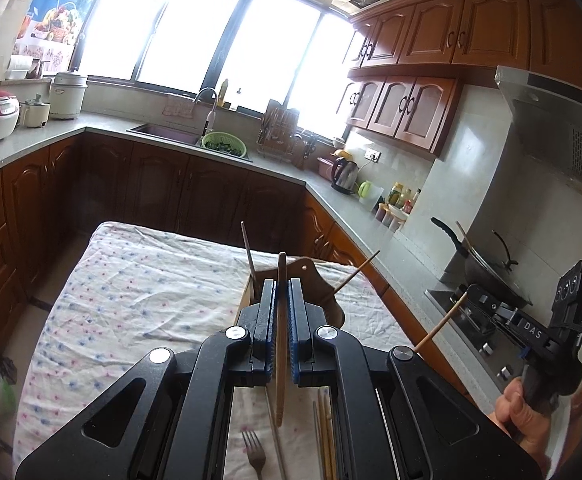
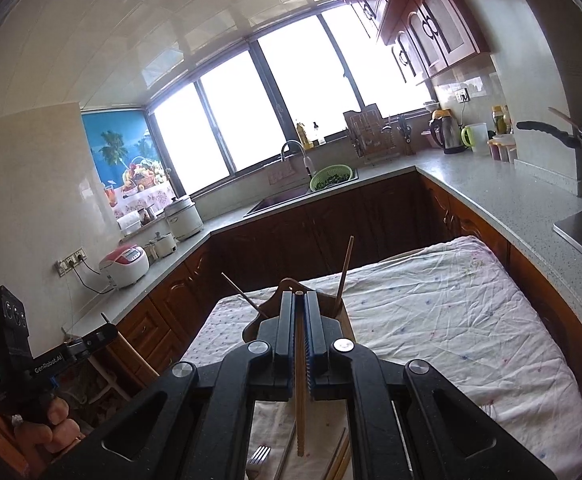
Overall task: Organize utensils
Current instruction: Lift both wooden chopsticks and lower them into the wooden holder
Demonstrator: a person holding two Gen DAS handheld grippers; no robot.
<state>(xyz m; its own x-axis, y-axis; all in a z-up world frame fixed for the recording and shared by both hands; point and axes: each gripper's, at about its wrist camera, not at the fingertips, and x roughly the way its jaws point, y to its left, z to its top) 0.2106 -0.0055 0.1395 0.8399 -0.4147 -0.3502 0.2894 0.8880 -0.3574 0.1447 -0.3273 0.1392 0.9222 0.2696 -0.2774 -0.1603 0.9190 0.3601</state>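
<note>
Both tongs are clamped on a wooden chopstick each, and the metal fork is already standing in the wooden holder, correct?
Not quite. The metal fork lies flat on the floral tablecloth, not in the wooden holder; the left wrist view shows it. The left tongs and right tongs do each clamp a wooden chopstick.

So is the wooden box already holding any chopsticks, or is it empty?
Not empty. Behind the shut left gripper, the wooden box has two chopsticks poking up out of it, leaning apart. How many more are inside, I cannot tell.
</note>
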